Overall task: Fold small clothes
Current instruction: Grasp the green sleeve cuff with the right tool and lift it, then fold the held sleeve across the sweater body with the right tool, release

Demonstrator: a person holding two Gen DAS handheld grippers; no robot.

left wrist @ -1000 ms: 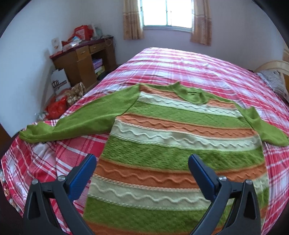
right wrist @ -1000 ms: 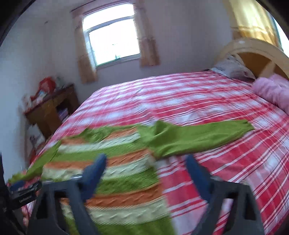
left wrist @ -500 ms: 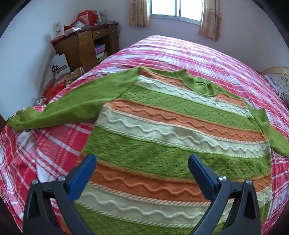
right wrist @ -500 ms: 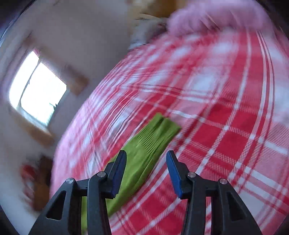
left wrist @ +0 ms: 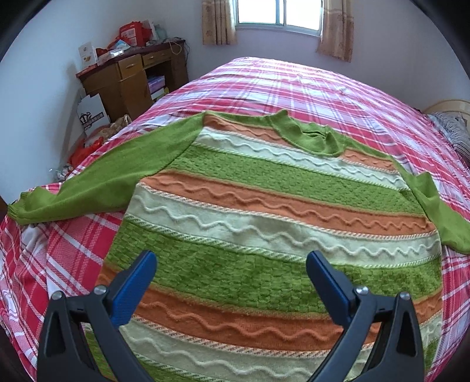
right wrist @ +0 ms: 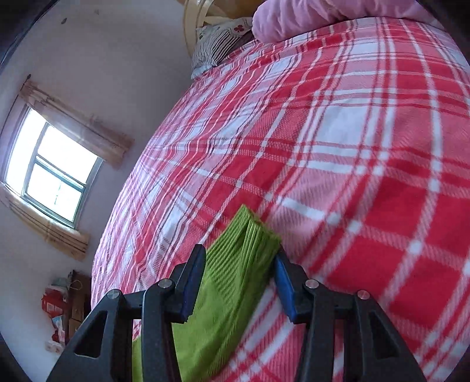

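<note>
- Right gripper [right wrist: 239, 271], jaws half apart, straddles the one sleeve cuff [right wrist: 249, 238]; whether the pads pinch it, I cannot tell.
- Left gripper [left wrist: 232, 274] hangs wide apart over one striped sweater [left wrist: 264, 211], spread flat on the plaid bed [left wrist: 293, 85].
- Only the left view shows the desk [left wrist: 129, 79]; only the right, the pink blanket [right wrist: 308, 14].

The sweater [left wrist: 264, 211] runs in broad bands of bright green, orange and pale cream, with raised wavy lines across the orange and cream bands. Its sleeves [left wrist: 97, 182] and collar [left wrist: 308, 135] are plain green, and the cuff [right wrist: 249, 235] is ribbed green. The bedspread [left wrist: 308, 85] is a red, pink and white plaid. The fingers [left wrist: 135, 288] are blue on black frames. The desk [left wrist: 129, 79] is brown wood, the curtains [left wrist: 335, 26] tan, the walls pale. By the headboard lie a striped pillow [right wrist: 217, 44] and a pink blanket [right wrist: 308, 14].
</note>
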